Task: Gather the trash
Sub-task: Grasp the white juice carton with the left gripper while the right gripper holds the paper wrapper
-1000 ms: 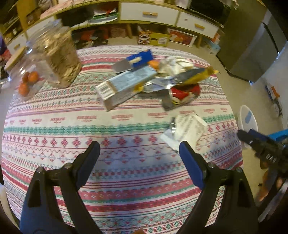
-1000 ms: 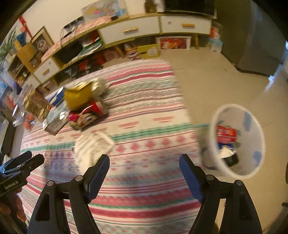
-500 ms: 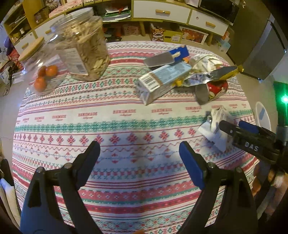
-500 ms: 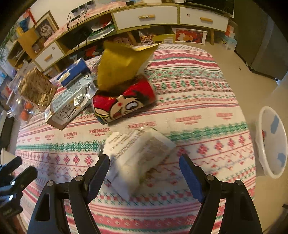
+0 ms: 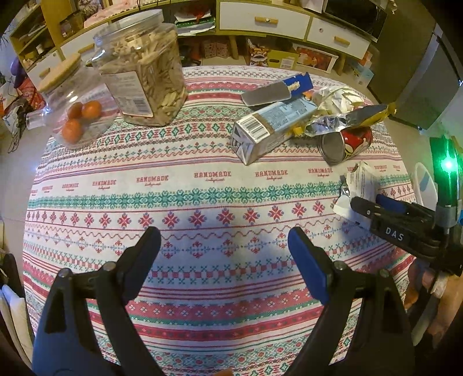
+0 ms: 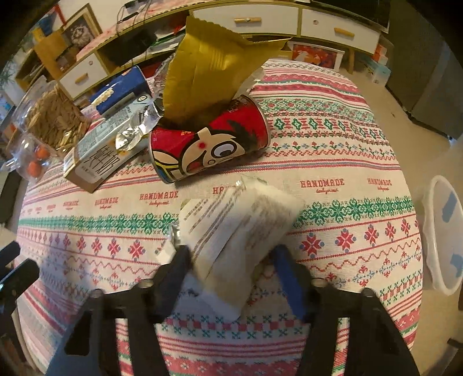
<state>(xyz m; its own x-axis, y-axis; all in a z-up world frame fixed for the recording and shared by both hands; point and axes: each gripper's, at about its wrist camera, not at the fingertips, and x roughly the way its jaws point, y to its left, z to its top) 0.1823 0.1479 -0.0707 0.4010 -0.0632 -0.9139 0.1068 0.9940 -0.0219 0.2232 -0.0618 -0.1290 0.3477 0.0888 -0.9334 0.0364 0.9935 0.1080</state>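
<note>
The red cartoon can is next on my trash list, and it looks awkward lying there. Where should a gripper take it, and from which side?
Grip the red can across its round body near the middle, coming down from above. It lies on its side on the tablecloth, and the yellow wrapper leans over its far side, so the near flank is freer. The open left gripper is unoccupied.

Home living room: drawer cabinet [image 5: 264, 20], tableclothed table [image 5: 173, 185].
</note>
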